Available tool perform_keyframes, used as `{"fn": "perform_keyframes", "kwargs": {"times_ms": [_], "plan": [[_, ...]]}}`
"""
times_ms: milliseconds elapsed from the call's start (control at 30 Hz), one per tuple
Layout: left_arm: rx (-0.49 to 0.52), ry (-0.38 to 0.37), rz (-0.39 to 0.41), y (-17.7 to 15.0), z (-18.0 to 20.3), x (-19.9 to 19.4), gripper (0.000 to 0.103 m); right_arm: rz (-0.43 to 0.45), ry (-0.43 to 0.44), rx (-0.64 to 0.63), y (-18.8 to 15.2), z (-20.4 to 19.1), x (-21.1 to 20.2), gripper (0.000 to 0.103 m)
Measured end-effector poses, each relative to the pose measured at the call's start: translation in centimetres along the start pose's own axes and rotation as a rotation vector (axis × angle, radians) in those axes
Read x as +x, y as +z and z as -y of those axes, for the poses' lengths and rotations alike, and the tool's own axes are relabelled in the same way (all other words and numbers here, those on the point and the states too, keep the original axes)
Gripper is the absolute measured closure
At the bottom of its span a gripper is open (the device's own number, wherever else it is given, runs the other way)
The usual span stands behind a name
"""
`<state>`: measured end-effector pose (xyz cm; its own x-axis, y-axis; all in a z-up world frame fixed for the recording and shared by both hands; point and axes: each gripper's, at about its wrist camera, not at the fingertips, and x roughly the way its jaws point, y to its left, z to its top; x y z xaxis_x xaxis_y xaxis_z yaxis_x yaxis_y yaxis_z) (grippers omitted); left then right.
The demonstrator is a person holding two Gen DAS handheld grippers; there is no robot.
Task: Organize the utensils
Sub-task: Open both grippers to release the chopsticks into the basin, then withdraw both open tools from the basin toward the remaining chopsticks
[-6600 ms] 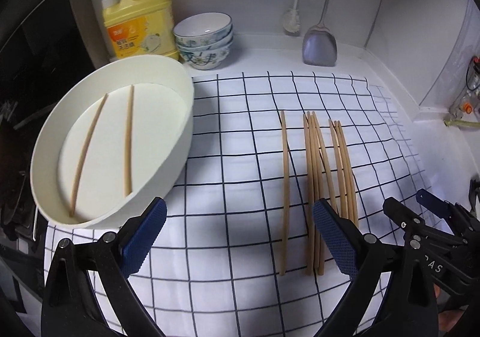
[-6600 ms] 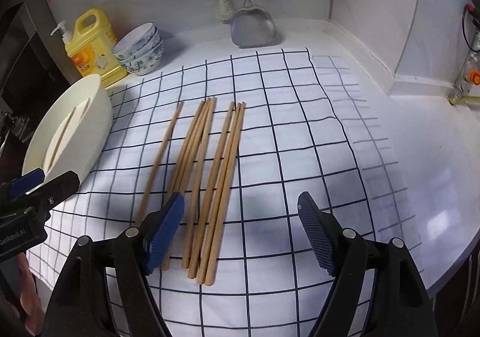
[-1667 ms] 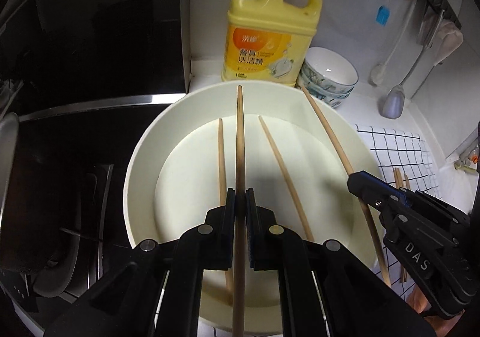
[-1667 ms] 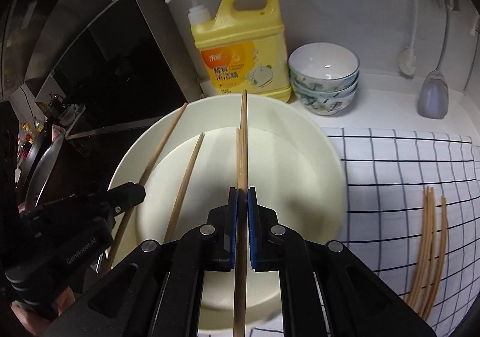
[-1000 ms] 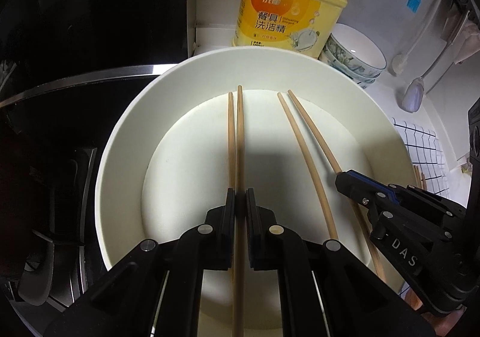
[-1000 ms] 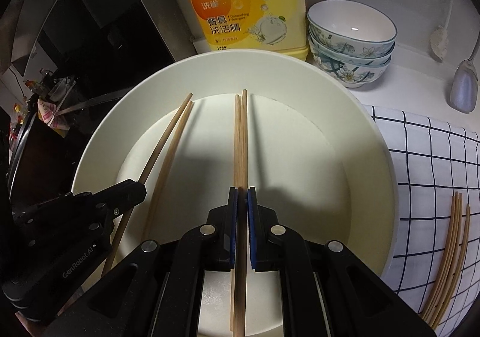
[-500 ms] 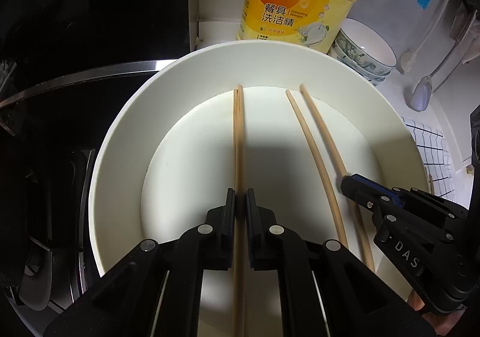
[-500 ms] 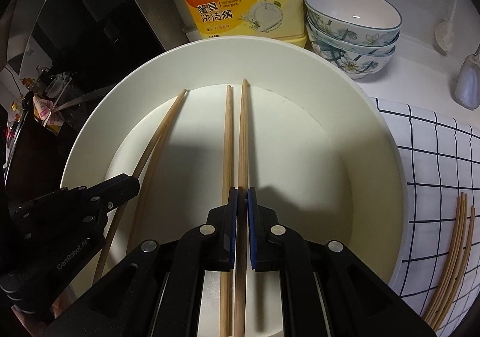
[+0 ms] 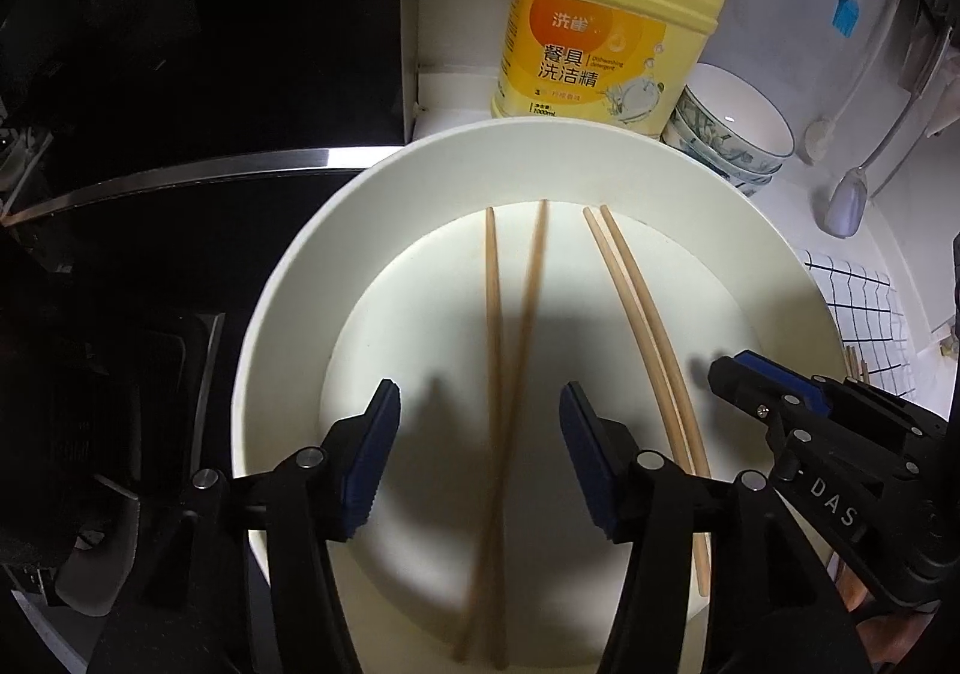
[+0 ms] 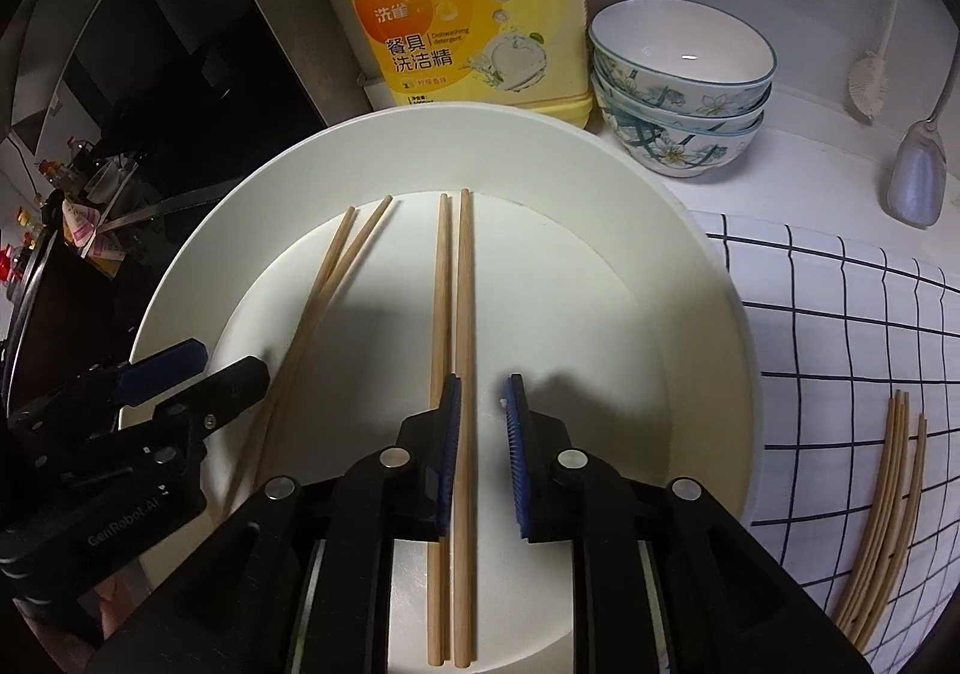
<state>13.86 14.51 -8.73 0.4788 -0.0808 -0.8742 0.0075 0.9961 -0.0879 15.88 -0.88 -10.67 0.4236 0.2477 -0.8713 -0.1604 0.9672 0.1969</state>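
A round cream basin [image 9: 288, 308] [image 10: 720, 326] holds several wooden chopsticks in two pairs. My left gripper [image 9: 477, 461] is open above one pair [image 9: 493, 350], which lies loose in the basin. My right gripper [image 10: 483, 458] is partly open over the other pair [image 10: 451, 314], which lies flat between its jaws; the left blue pad sits beside one stick. That pair shows in the left wrist view [image 9: 642, 314]. Each gripper is visible from the other's camera. Several more chopsticks [image 10: 888, 500] lie on the checked cloth.
A yellow dish-soap jug [image 9: 606, 26] [image 10: 474, 14] stands behind the basin. Stacked floral bowls [image 10: 684, 86] sit to its right. A spatula [image 10: 915, 176] hangs at the back wall. A black stove [image 9: 150, 74] lies left of the basin. The checked cloth [image 10: 840, 314] covers the counter on the right.
Both grippers have opened and let go of their chopsticks, which now lie in the basin beside the two earlier ones. The left jaws stand wider than the right.
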Motion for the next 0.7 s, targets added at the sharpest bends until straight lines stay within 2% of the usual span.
{"fn": "perform_keyframes", "kwargs": {"times_ms": [167, 300, 633, 700], "plan": [[-0.003, 0.000, 0.013, 0.0, -0.4, -1.1, 0.039, 0.015, -0.001, -0.006, -0.4, -0.1, -1.0, 0.081], [0.004, 0.007, 0.026, -0.3, -0.5, -2.0, 0.034, 0.031, -0.002, -0.006, -0.7, -0.3, -1.8, 0.070], [0.011, 0.019, 0.065, -0.8, -1.3, -4.6, 0.025, 0.051, -0.019, 0.005, -2.3, -1.0, -3.6, 0.059], [0.014, 0.021, 0.068, -1.0, -1.4, -4.9, 0.024, 0.062, -0.023, 0.008, -2.6, -1.1, -4.2, 0.054]]}}
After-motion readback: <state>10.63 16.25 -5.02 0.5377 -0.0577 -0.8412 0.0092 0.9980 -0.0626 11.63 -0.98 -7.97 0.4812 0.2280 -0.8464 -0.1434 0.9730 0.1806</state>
